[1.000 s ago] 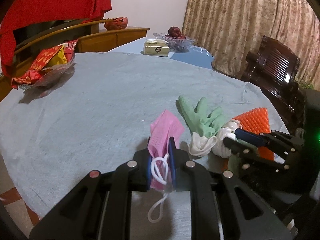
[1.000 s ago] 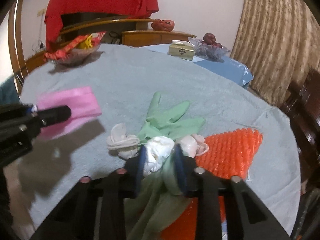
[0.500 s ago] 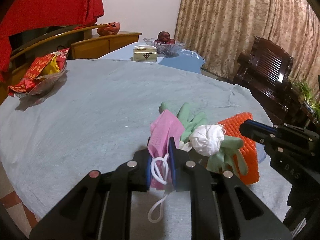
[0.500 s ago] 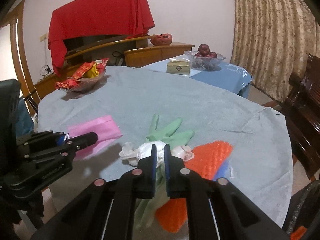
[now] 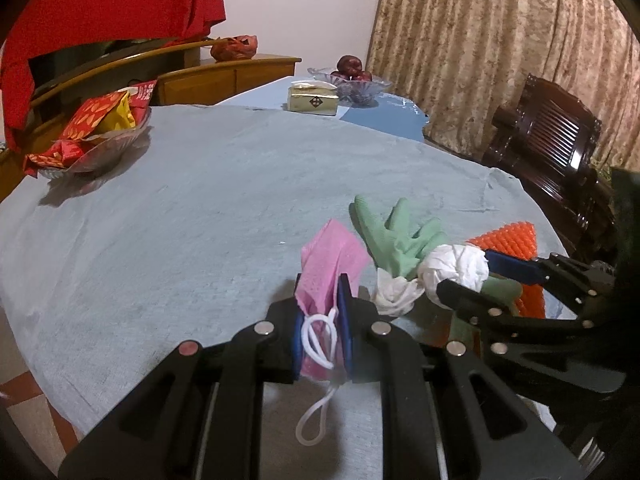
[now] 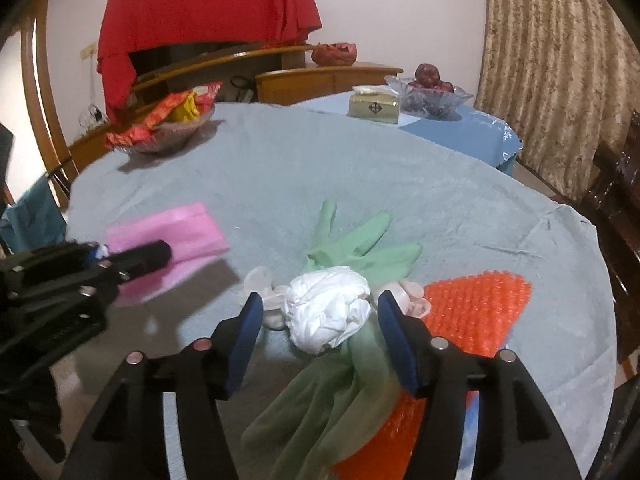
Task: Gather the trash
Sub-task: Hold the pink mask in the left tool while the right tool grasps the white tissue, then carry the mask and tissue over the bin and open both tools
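Since half a second back: right claw (image 6: 320,330) sprung from pinched-shut to parted and now opening further, white wad (image 6: 328,312) sitting between the blue pads without either pad pressing on it; left claw (image 5: 323,322) unchanged, clamped on the pink mask (image 5: 334,258), white ear loop dangling below the pads. Just ahead of the right claw: a pale green glove (image 6: 356,244) spread flat on the surface (image 6: 360,176), fingers pointing away; under and behind the wad, a darker green glove (image 6: 332,396) trailing back beneath the claw; to the right, an orange bubble sheet (image 6: 472,308) lying flat; on both sides of the wad, small whitish scraps (image 6: 260,284), too crumpled to identify. Seen from the left claw, the whole heap lies just to the right, right claw reaching in over it. Far off ahead-left, a bowl of red snack packets (image 5: 92,136); beyond, a tissue box (image 5: 312,100) and a fruit bowl (image 5: 348,80) on a second, blue-covered table. No bin or bag visible in either view. Judged progress: early, with one item secured, the wad only lined up, gloves, bubble sheet and scraps left to gather. Likely next for the right side: close on the wad.
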Available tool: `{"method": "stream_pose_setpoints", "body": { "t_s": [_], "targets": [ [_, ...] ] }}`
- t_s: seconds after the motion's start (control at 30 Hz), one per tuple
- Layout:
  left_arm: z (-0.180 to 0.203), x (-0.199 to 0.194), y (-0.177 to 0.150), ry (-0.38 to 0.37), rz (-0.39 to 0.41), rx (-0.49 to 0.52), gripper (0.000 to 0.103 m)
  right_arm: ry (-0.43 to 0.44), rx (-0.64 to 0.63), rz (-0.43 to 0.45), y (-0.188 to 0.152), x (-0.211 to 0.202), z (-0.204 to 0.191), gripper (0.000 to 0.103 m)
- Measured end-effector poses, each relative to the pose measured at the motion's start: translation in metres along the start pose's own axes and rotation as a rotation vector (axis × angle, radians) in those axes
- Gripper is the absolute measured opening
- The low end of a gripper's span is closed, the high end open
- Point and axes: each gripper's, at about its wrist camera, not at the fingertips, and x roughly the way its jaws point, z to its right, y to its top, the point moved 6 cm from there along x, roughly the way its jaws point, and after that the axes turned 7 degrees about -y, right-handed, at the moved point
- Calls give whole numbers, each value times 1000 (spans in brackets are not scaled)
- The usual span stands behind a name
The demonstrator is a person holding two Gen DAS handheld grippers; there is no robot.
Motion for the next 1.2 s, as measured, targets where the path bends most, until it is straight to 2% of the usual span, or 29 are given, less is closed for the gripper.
{"method": "stream_pose_setpoints", "body": {
  "t_s": [0.03,0.07,0.17,0.3,0.73,1.2],
  "targets": [
    [-1,0,0,0,0,-1,14,-10,-11,-11,-2,3,0,45],
    [-1,0,0,0,1,-2,14,-2,-9,-14,-2,3,1,41],
    [1,-2,2,0,5,-1,14,24,22,12,1,-8,7,36],
    [9,-6,6,-9,17,5,14,41,57,47,8,-29,15,36],
    [62,-42,25,-71,87,57,14,3,128,155,28,-111,52,36],
    [158,-71,19,-201,106,135,14,-97,215,220,-4,-196,118,36]
  ]
}}
